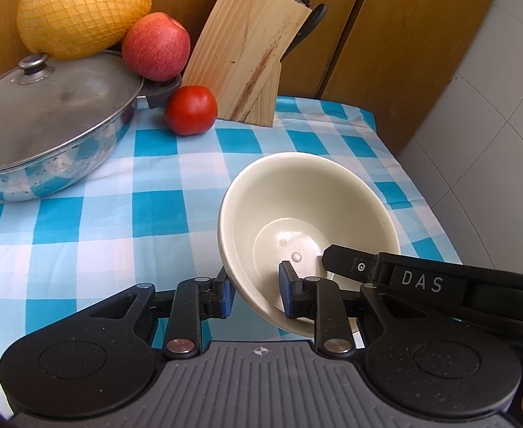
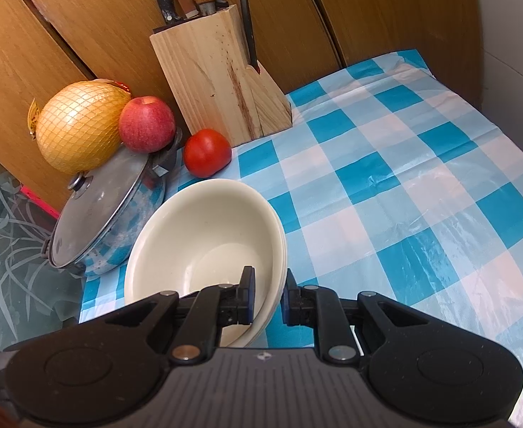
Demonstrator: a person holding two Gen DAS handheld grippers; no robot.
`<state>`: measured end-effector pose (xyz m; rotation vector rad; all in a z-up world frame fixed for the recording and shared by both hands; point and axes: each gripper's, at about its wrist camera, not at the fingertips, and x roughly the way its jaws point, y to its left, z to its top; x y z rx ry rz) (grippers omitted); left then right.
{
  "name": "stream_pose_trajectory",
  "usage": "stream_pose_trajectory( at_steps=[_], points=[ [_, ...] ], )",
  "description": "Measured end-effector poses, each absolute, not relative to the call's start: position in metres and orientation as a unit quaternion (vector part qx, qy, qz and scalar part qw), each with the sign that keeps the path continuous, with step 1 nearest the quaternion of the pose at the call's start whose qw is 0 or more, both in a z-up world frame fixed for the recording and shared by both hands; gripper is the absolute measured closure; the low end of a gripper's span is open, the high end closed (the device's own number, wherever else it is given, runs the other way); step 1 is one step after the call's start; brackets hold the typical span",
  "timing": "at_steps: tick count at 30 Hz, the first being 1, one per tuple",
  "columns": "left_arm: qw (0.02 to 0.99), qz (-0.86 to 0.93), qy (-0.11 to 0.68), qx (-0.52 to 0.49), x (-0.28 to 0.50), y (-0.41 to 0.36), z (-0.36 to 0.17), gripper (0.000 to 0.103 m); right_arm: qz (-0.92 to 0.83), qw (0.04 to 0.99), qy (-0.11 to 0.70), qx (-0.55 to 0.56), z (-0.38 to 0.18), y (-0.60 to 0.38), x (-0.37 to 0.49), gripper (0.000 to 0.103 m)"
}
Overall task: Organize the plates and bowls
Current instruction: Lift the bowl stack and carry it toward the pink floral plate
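Over the checked cloth [image 2: 404, 178], both hand-held grippers seemingly straddle bowls [image 2: 204, 235]

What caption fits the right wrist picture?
Right gripper pinching the rim of stacked cream bowls above a checkered tablecloth.

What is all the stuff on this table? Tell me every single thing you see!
bowls: at least two, cream, nested, tilted, near the table's front, beside the pot
pot with lid: one, silver metal, left side of the table
pomelo: one, yellow in a net, behind the pot
apple: one, red, resting on the pot's handle
tomato: one, red, on the cloth by the knife block
knife block: one, pale wood, knives in it, at the back
tablecloth: one, blue and white checks, covering the table
left gripper: black, straddling the bowl's rim
right gripper: black, straddling the opposite rim
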<state>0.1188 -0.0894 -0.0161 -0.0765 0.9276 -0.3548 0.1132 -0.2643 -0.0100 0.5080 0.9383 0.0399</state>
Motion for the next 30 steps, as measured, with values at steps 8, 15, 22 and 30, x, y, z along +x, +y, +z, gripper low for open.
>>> stream_pose_trajectory(
  at_steps=[8, 15, 22, 30],
  points=[
    [0.88, -0.171, 0.442, -0.036, 0.112, -0.088, -0.013, 0.071, 0.024, 0.862, 0.445, 0.242, -0.007, -0.263, 0.106, 0.088],
    [0.88, -0.174, 0.442, -0.036, 0.106, -0.085, -0.012, 0.07, 0.028, 0.861, 0.446, 0.242, -0.006, -0.261, 0.098, 0.087],
    [0.881, -0.174, 0.438, -0.035, 0.096, -0.082, -0.009, 0.07, 0.031, 0.863, 0.443, 0.241, -0.003, -0.259, 0.089, 0.087],
    [0.882, -0.173, 0.437, -0.038, 0.082, -0.075, -0.006, 0.07, 0.036, 0.864, 0.441, 0.24, 0.001, -0.253, 0.076, 0.087]
  ],
)
